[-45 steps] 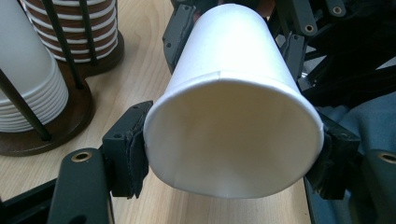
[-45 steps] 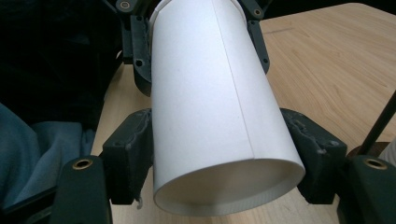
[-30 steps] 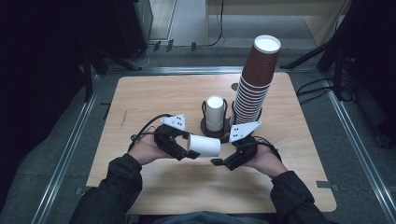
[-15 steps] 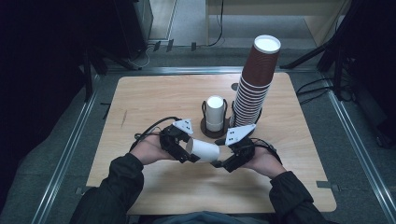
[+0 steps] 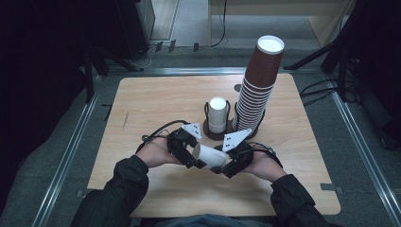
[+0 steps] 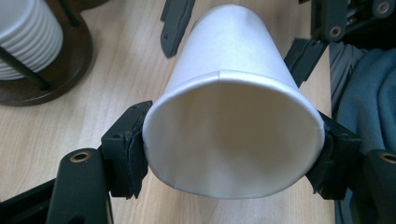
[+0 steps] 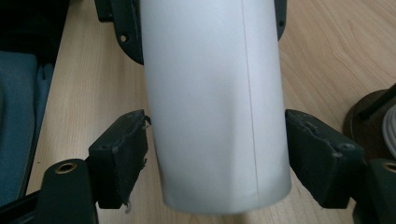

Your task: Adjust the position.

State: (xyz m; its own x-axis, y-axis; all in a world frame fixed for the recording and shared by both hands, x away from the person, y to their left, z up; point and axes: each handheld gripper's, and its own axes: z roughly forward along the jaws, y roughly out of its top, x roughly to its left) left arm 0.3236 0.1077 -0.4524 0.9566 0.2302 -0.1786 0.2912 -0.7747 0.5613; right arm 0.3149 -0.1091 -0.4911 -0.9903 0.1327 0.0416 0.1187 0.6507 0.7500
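left claw [image 6: 233, 154]: pinching the white cup [image 6: 233, 140] at its open rim, rim squashed oval
right claw [image 7: 217, 163]: spread around the cup's base end, pads just off the wall
white cup: held sideways above the counter [image 5: 142, 109], between both claws
step: hand-over, judged; close right squarely on the wall before releasing left, gently to avoid crushing
farther off: holder with white cups [image 5: 218, 116], tall brown cup stack [image 5: 257, 90]
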